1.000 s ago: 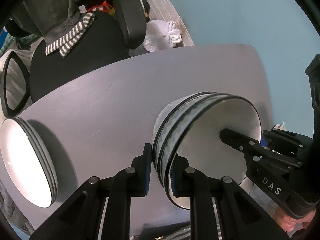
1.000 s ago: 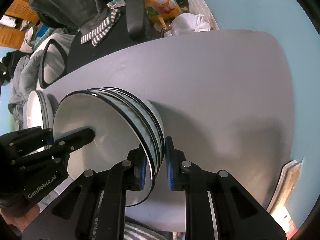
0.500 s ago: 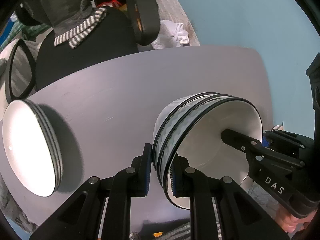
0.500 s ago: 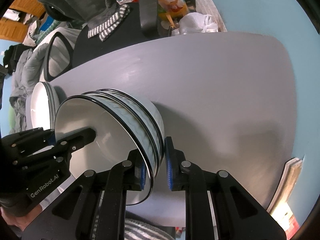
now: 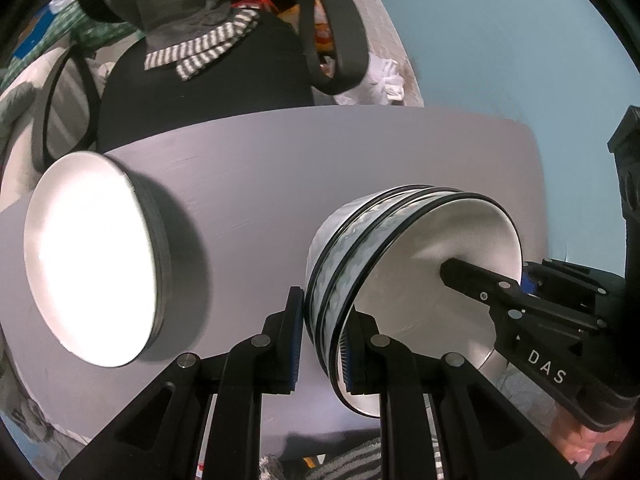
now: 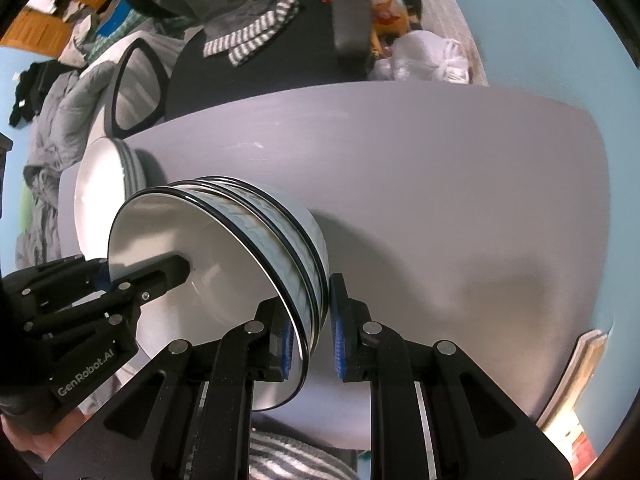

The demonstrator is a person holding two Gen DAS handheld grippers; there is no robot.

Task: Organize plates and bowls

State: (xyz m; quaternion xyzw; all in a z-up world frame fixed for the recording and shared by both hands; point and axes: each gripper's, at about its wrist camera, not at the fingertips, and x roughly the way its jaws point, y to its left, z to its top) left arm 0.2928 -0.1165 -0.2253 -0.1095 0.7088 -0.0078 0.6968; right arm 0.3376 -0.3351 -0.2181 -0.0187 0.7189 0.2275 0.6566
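A stack of white bowls (image 5: 404, 280) with black rims and a grey wave band is held between both grippers above the grey table (image 5: 280, 168). My left gripper (image 5: 320, 340) is shut on one side of the stack's rim. My right gripper (image 6: 310, 332) is shut on the opposite side of the bowl stack (image 6: 224, 256). A stack of white plates (image 5: 92, 256) with dark rims stands on the table to the left, and also shows in the right wrist view (image 6: 104, 184).
A black office chair (image 5: 208, 92) with a grey and striped garment draped on it stands behind the table. A white plastic bag (image 6: 428, 60) lies on the floor at the back. Clothes are piled at the far left. A blue wall is at the right.
Both grippers have carried the bowl stack to the left, closer to the plates. The plates look larger and nearer in both views.
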